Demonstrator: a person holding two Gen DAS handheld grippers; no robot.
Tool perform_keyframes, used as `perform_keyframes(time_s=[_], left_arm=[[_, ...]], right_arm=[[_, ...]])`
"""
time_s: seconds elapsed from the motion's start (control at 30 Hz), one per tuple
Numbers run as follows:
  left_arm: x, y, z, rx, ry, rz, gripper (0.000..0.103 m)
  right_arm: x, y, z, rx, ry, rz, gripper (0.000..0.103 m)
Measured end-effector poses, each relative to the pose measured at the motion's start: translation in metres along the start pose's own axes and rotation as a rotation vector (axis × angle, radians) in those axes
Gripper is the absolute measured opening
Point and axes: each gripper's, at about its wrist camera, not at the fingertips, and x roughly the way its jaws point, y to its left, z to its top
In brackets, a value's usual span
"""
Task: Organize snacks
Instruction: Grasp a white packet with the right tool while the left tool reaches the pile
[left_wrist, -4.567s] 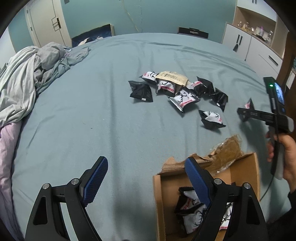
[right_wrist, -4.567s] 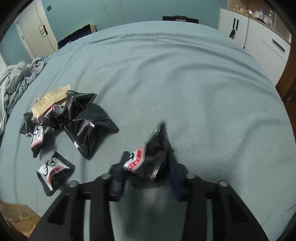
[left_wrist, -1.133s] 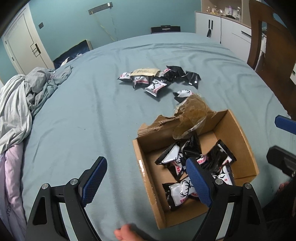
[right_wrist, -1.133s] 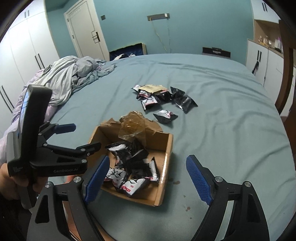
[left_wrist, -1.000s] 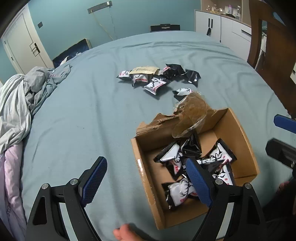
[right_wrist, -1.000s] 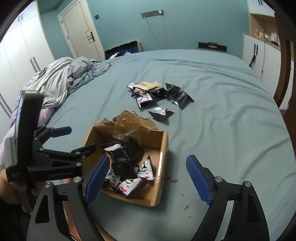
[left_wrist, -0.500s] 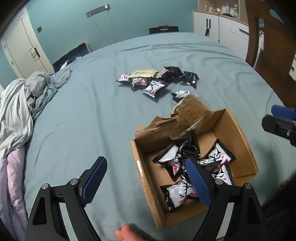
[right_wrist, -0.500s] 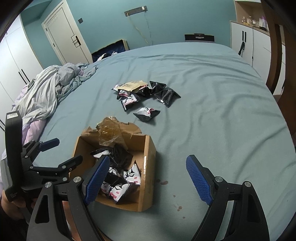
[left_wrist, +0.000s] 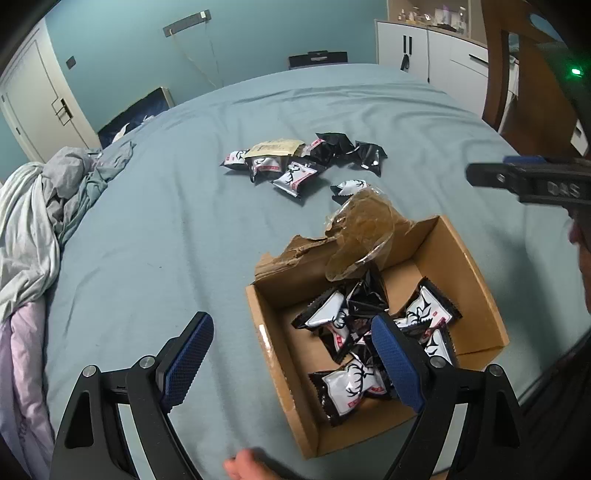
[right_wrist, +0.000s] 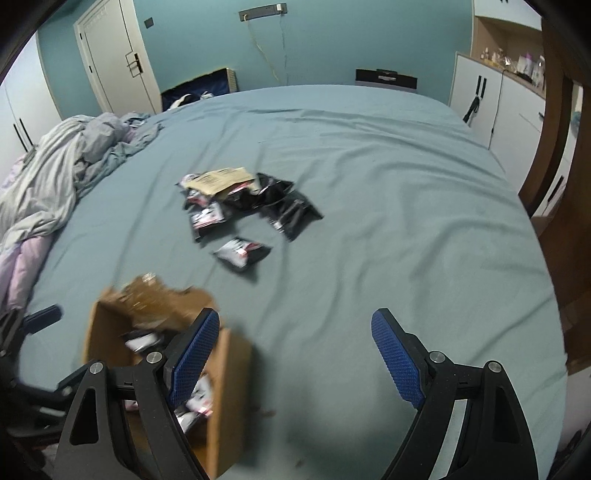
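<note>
A torn cardboard box (left_wrist: 476, 273) sits on the blue bed and holds several black-and-white snack packets (left_wrist: 424, 314). My left gripper (left_wrist: 291, 354) is open and empty, hovering over the box's near left corner. A pile of loose snack packets (left_wrist: 295, 166) with a tan pouch (left_wrist: 273, 147) lies farther out; one single packet (left_wrist: 351, 184) lies just behind the box. In the right wrist view my right gripper (right_wrist: 295, 354) is open and empty above the sheet right of the box (right_wrist: 221, 369), with the pile (right_wrist: 251, 199) and single packet (right_wrist: 242, 253) ahead.
Crumpled grey bedding (left_wrist: 37, 206) lies along the bed's left side. A wooden chair (left_wrist: 517, 74) and white cabinets (left_wrist: 424, 48) stand beyond the bed's right edge. The right gripper shows at the right of the left wrist view (left_wrist: 532, 177).
My right gripper has released its packet into the box and swung right and forward, away from the box toward the pile. My left gripper has stayed over the box.
</note>
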Motion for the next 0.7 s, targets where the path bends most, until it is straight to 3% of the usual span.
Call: perform_keyframes(time_s=[0.37,0.7], left_arm=[[0.006,0.0,0.005,0.005,-0.002,0.018,0.089],[0.009,0.018,0.011,-0.068,0.013,-0.023,0.089]], right_arm=[[0.043,-0.009,0.03,-0.083,-0.018,-0.001,0.084],[0.118,-0.011,0.054,-0.097,0.085,0.007,0.084]])
